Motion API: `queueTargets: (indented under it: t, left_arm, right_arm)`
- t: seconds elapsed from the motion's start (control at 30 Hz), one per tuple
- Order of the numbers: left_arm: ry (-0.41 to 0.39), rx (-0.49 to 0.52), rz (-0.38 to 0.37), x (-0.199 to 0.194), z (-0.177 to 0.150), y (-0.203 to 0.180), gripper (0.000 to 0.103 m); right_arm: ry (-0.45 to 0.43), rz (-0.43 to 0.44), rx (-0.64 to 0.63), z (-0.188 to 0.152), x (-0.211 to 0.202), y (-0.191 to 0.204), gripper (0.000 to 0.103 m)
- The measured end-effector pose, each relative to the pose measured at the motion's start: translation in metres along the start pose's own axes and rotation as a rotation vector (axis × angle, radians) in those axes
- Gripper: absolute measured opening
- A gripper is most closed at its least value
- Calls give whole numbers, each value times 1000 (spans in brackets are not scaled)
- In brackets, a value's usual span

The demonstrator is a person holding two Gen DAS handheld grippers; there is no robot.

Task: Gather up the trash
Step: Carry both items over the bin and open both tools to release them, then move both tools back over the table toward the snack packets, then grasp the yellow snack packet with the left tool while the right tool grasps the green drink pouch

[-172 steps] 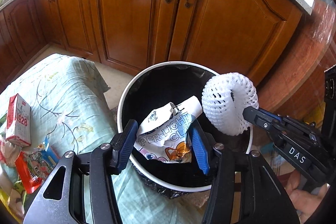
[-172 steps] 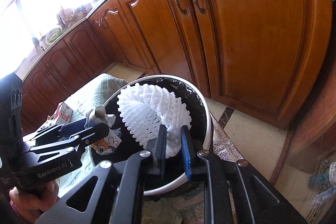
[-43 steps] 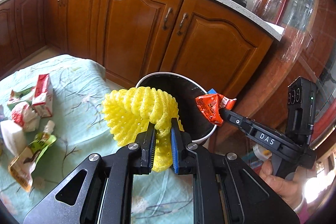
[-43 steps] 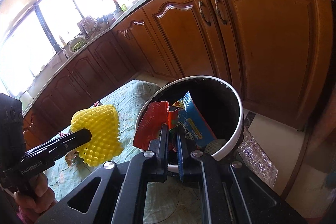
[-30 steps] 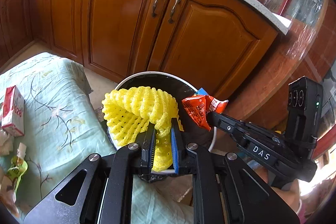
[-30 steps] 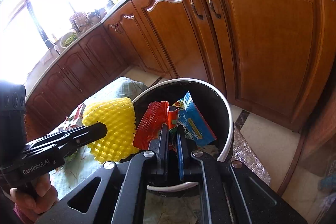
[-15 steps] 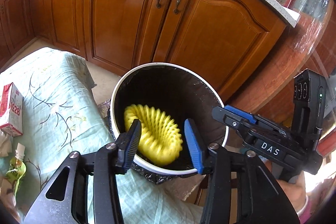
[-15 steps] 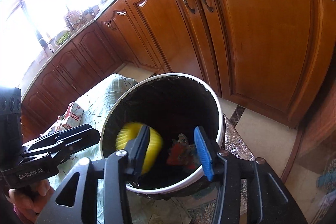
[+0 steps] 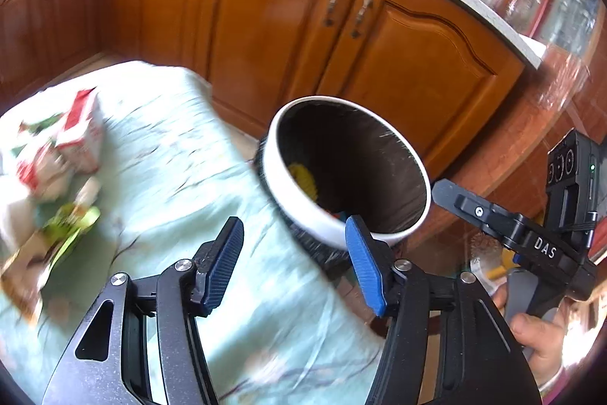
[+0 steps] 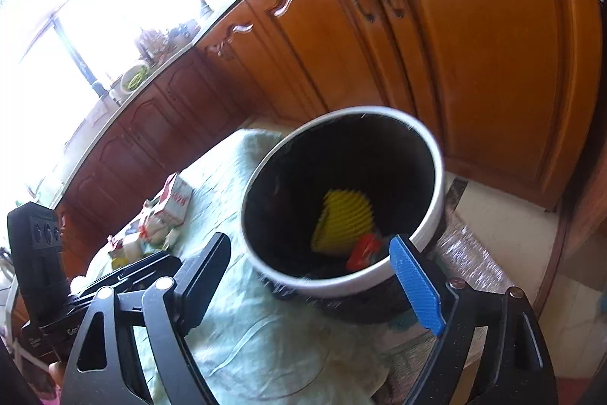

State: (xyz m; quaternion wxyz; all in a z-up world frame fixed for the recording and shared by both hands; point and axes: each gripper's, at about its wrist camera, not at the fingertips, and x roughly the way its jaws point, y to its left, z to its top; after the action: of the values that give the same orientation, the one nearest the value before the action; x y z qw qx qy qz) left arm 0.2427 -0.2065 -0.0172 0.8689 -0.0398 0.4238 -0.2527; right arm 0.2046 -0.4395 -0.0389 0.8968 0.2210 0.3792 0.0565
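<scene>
Both my grippers are empty. The left gripper (image 9: 294,262) sits at the bottom centre of its own view with the jaws opening, nothing between the blue pads, only the pale green cloth (image 9: 182,154) behind them. The right gripper (image 10: 311,281), low in its view, is also opening and stands very wide; the bin rim shows in the gap, but the pads touch nothing.

The trash bin (image 10: 432,147) fills the middle of the right view, white rim around a black liner. Inside it lie the yellow foam net (image 10: 343,219) and a red wrapper (image 10: 362,253), both well below the rim, so I judge that drop finished.

What remains is in the left part of the left view — the red and white carton (image 9: 81,133) and a blurred heap of wrappers (image 9: 57,215) below it, lying on the cloth well apart from the bin. The blur stops me from counting them.

So the step in hand, as I read it, is going for the next piece. To do it well I would keep each jaw spread until a pad sits on either side of one item, come down at the carton across its narrow faces, and pinch loose wrappers near a crumpled fold — flat film may slip. I would also work the grippers on separate pieces so they don't cross.
</scene>
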Motion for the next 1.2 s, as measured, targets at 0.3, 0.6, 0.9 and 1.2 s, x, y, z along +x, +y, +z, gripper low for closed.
queueTargets:
  t: [0.3, 0.6, 0.9, 1.2]
  left_arm:
    - [-52, -90, 73, -52, -31, 50, 58]
    - [-101, -185, 145, -96, -57, 102, 58]
    - [-143, -284, 234, -132, -73, 163, 59]
    - [-159, -369, 308, -145, -65, 216, 59]
  right_arm:
    - [44, 61, -35, -28, 6, 48, 99]
    - [64, 165, -126, -56, 23, 113, 100]
    - [199, 250, -115, -73, 58, 158, 99]
    - [258, 304, -27, -75, 95, 179, 64]
